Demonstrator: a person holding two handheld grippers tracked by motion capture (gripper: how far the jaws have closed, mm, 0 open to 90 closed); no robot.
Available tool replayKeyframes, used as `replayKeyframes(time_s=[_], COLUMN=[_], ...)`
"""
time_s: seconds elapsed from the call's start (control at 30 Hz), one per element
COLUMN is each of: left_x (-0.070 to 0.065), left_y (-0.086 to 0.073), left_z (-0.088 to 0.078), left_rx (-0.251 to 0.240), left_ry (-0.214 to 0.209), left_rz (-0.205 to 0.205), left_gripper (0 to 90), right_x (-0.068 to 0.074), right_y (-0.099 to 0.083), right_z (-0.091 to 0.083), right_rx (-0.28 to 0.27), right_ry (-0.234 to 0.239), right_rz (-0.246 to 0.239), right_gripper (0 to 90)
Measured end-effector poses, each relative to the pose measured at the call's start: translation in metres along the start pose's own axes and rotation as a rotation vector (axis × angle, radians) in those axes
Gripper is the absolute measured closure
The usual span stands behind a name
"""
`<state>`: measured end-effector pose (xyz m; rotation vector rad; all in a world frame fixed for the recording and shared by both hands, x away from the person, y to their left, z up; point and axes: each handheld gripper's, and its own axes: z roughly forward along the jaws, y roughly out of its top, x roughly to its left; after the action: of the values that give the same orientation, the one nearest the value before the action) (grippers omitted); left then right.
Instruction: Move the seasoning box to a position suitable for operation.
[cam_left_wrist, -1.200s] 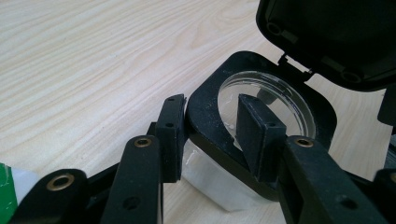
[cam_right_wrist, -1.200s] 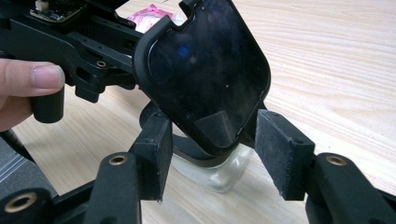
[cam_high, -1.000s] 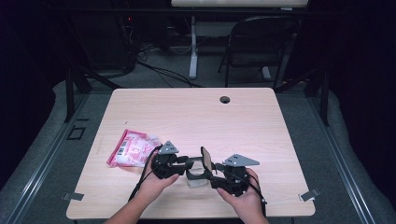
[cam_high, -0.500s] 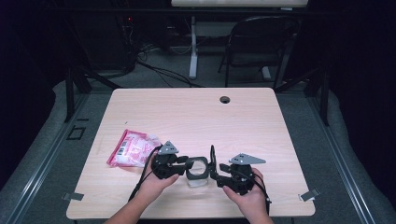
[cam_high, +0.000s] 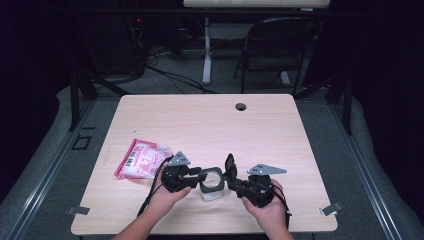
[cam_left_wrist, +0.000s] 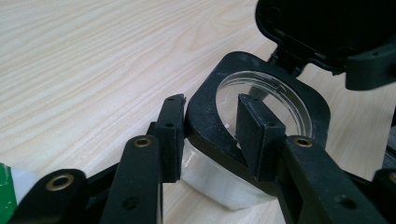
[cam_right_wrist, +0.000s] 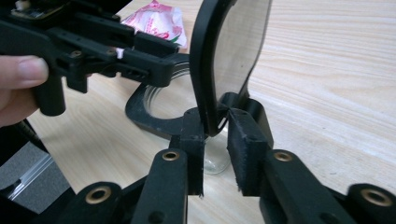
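High view first: one clear container (cam_high: 211, 186) with a black rim is parked near the front edge of the table (cam_high: 280, 130), right between two hand-held grippers. The near wall and rim are pinched by the left hand-held gripper (cam_high: 199, 174), one jaw outside and one inside, probably so the container is kept from sliding while the lid gets worked. The hinged black lid (cam_high: 230, 166) is stood up on edge, and the right hand-held gripper (cam_high: 234, 181) has just been closing on it; in the right gripper view the lid (cam_right_wrist: 219, 65) sits between the jaws and looks gripped at its lower edge. One pink snack packet (cam_high: 142, 159) is left lying just beside, untouched. So the count is one container, one lid, one packet, two grippers.
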<state>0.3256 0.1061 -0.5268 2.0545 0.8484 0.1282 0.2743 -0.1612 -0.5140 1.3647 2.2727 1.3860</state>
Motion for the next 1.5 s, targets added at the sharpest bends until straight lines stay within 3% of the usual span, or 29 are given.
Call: replayKeyframes(time_s=[0.37, 0.93, 1.33, 1.5], left_x=[-0.005, -0.005, -0.002, 0.004], left_y=[-0.005, -0.01, -0.008, -0.005], left_z=[-0.005, -0.006, -0.015, -0.026], left_rx=[-0.015, -0.045, -0.049, -0.07], left_ry=[0.034, 0.022, 0.034, 0.048], left_rz=[0.001, 0.002, -0.015, -0.027], left_gripper=[61.8, 59.6, 56.4, 54.7], right_x=[-0.008, -0.018, -0.017, -0.016], right_y=[0.005, 0.011, 0.012, 0.012], right_z=[0.007, 0.018, 0.019, 0.016], right_rx=[-0.024, -0.024, -0.002, 0.024], right_ry=[0.002, 0.016, -0.012, -0.013], right_rz=[0.031, 0.045, 0.038, 0.0], right_gripper=[81.6, 79.9, 68.2, 61.7])
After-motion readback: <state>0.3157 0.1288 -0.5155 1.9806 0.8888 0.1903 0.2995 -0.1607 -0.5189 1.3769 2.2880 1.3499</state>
